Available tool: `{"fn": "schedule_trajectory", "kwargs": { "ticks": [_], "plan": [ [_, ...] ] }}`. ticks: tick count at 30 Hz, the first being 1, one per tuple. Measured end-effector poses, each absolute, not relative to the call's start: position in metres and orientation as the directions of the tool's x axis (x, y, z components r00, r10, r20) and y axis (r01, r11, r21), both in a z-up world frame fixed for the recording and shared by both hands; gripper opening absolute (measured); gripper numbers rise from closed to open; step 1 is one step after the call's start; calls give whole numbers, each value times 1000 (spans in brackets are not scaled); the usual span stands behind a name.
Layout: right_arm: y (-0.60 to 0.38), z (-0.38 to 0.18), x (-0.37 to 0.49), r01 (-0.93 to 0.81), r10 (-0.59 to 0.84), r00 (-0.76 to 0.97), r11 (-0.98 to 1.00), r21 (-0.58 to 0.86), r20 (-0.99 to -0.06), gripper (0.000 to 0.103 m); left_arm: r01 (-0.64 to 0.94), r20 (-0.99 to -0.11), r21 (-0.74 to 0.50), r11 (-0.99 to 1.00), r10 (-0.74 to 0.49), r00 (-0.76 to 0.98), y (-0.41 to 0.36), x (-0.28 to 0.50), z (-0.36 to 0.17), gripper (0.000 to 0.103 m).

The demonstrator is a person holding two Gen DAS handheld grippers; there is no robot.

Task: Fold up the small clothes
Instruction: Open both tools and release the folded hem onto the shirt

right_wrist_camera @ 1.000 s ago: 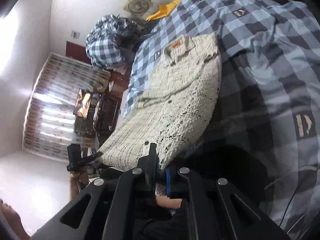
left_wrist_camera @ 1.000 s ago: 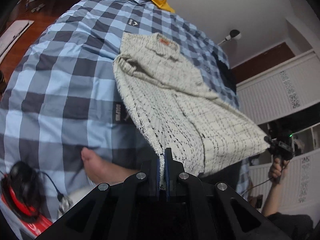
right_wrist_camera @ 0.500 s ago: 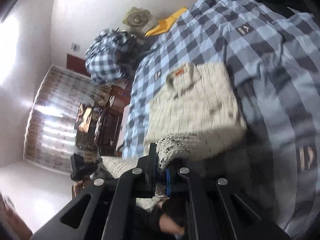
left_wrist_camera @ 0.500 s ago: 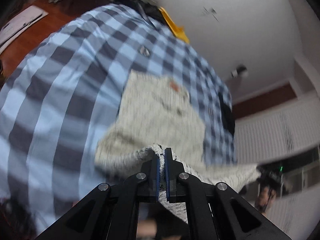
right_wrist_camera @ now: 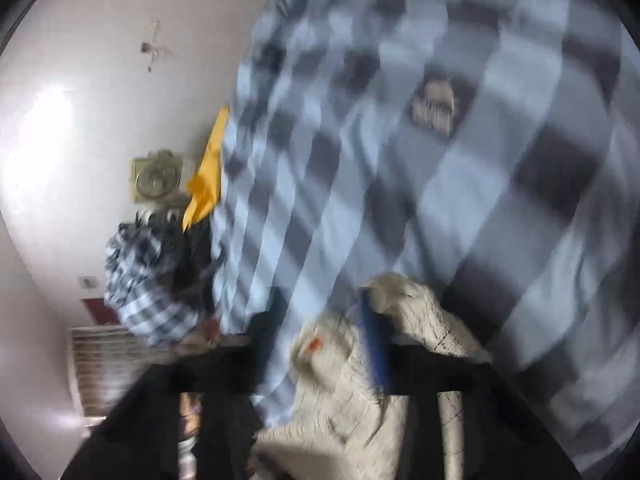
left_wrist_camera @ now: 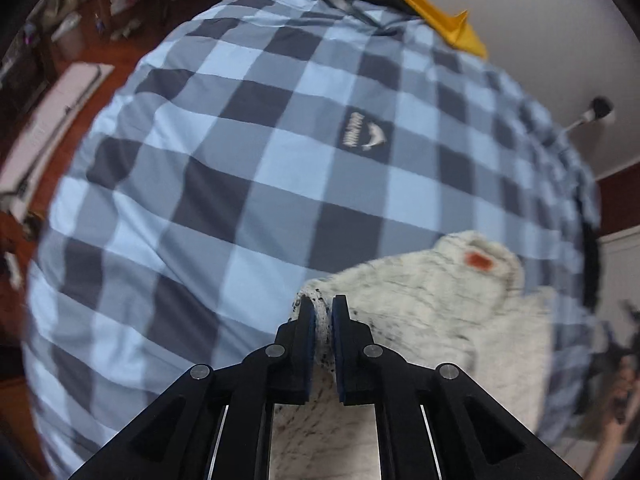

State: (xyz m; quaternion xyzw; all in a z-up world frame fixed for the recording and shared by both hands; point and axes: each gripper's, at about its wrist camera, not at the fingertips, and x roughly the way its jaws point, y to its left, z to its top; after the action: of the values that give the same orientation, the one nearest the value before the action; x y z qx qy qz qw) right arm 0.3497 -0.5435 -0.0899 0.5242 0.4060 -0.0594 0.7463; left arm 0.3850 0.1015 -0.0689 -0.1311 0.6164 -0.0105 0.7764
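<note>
A cream knit sweater (left_wrist_camera: 440,300) with dark grid lines and an orange neck label lies on the blue and grey checked bed cover (left_wrist_camera: 240,160). Its lower edge is folded up toward the collar. In the left wrist view my left gripper (left_wrist_camera: 323,312) still pinches that edge between its pads, and the jaws are starting to open. The right wrist view is blurred. There my right gripper (right_wrist_camera: 320,320) has its jaws opening wide. The sweater (right_wrist_camera: 340,400) lies loose under them, with a fold against the blue pad (right_wrist_camera: 374,344), and nothing is gripped.
A yellow item (left_wrist_camera: 432,16) lies at the head of the bed by the white wall. A heap of checked cloth (right_wrist_camera: 144,280) sits past the bed's far corner. Red-brown floor with a white board (left_wrist_camera: 52,108) runs along the bed's left side.
Both grippers swept the sweater's lower edge forward and down over its body to the collar. The right jaws went from shut on the hem to wide apart.
</note>
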Motion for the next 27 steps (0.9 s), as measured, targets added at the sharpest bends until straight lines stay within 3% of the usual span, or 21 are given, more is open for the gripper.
{"fn": "schedule_trajectory", "kwargs": {
  "ticks": [1,5,7,8,10,11,13,21,25,27],
  "plan": [
    [-541,-79,348,520,277,645,525,674,-712,73,-120,-960,-189,975,-157,232,98,387,-71,7],
    [-483,-63,348,386,191,551,804,451,-812,73,-108,-951,-207,972,-175,254,98,396,-70,7],
    [-431,-69,342,271,181,474,901,338,-862,73,-157,-926,-216,964,-151,346,107,399,-55,9],
    [-410,-77,340,214,177,445,931,296,-878,73,-173,-915,-216,961,-137,380,110,400,-47,19],
    [-381,-90,335,121,168,396,965,233,-903,73,-198,-907,-210,957,-115,404,114,401,-37,85],
    [-365,-100,333,71,176,361,974,215,-916,73,-200,-906,-223,954,-127,403,116,398,-36,101],
    [-345,-123,330,36,248,284,962,269,-926,73,-178,-919,-241,954,-166,357,112,391,-41,103],
    [-339,-196,331,322,485,143,801,504,-863,73,-38,-957,-81,996,-67,281,77,307,-95,103],
    [-342,-203,344,361,463,224,778,514,-858,73,61,-958,-77,995,-91,274,55,274,-121,103],
    [-343,-207,350,366,425,249,791,491,-870,61,120,-955,-76,990,-107,277,43,264,-129,103]
  ]
}}
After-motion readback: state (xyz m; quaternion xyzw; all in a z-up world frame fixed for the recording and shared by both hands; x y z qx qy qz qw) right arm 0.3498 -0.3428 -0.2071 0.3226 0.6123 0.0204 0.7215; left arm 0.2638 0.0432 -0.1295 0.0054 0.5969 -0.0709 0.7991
